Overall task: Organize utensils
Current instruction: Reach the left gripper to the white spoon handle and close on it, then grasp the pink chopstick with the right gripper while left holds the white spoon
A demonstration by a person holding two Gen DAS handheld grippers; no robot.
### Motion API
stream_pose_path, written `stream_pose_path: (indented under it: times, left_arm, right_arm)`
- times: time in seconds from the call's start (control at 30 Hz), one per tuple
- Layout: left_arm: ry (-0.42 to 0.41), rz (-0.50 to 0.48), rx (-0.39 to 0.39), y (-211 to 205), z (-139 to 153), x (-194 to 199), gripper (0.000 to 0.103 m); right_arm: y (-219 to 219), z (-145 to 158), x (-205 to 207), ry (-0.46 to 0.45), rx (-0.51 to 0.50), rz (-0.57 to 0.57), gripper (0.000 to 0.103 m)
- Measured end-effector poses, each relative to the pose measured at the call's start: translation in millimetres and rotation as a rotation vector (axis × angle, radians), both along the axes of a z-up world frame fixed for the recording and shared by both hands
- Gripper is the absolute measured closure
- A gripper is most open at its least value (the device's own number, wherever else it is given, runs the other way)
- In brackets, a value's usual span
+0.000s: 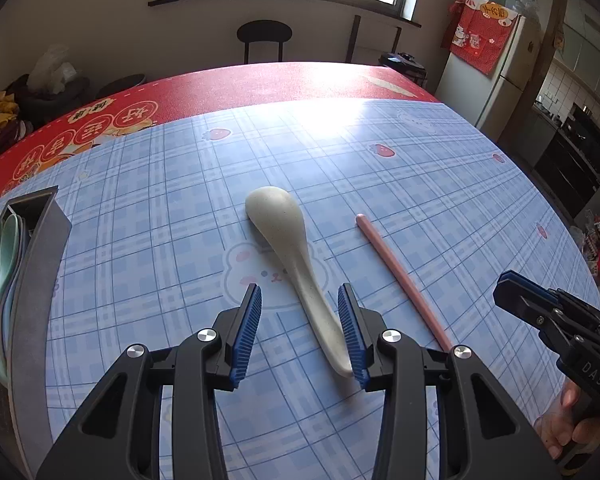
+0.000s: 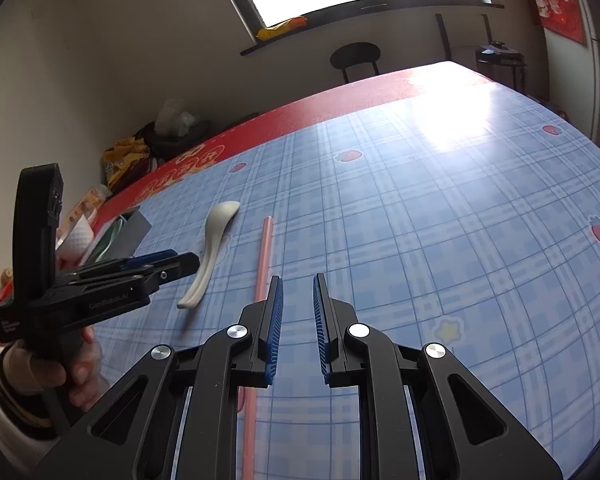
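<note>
Standing by the table, what do you see on it?

A blue checked cloth. On it lies a pale spoon, bowl down, bowl toward 11 o'clock and handle toward 5 o'clock as the left camera sees it. Just off its 3 o'clock side, apart from it, lies a thin pink stick, roughly parallel.

Where are the left tongs?

The left gripper is tilted down over the spoon's handle. Its jaws are spread, one pad on each side of the handle. The handle's tip lies right against the 3 o'clock pad; the other pad stands clear, so nothing is pinched.

And the right tongs?

The right gripper hangs above the cloth at the stick's near end. Its jaws are close together with a narrow gap between them, and nothing is in that gap. The stick passes under the 9 o'clock finger.

Anything else?

A grey tray sits at the table's 9 o'clock edge, with pale green spoons in it. A left hand in a white cuff grips the left tongs' handle.
</note>
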State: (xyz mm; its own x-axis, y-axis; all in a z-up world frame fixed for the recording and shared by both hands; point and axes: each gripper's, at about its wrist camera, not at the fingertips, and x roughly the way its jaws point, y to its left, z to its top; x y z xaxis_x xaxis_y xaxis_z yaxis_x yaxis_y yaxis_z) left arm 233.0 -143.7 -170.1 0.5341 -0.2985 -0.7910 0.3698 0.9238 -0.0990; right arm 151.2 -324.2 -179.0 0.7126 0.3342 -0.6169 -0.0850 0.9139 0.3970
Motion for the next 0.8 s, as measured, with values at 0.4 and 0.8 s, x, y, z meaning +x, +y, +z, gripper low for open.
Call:
stream_pose_path:
  times: [0.4, 0.8]
  left_arm:
    - [-0.045, -0.029, 0.1, -12.2, -10.9, 2.4, 0.064]
    - [-0.037, -0.051, 0.089, 8.5, -8.5, -16.0, 0.089]
  right_arm:
    - [1.4, 0.6, -1.3, -0.009, 0.018, 0.014, 0.087]
    - [-5.1, 0.0, -2.7, -0.013, 0.035, 0.012, 0.087]
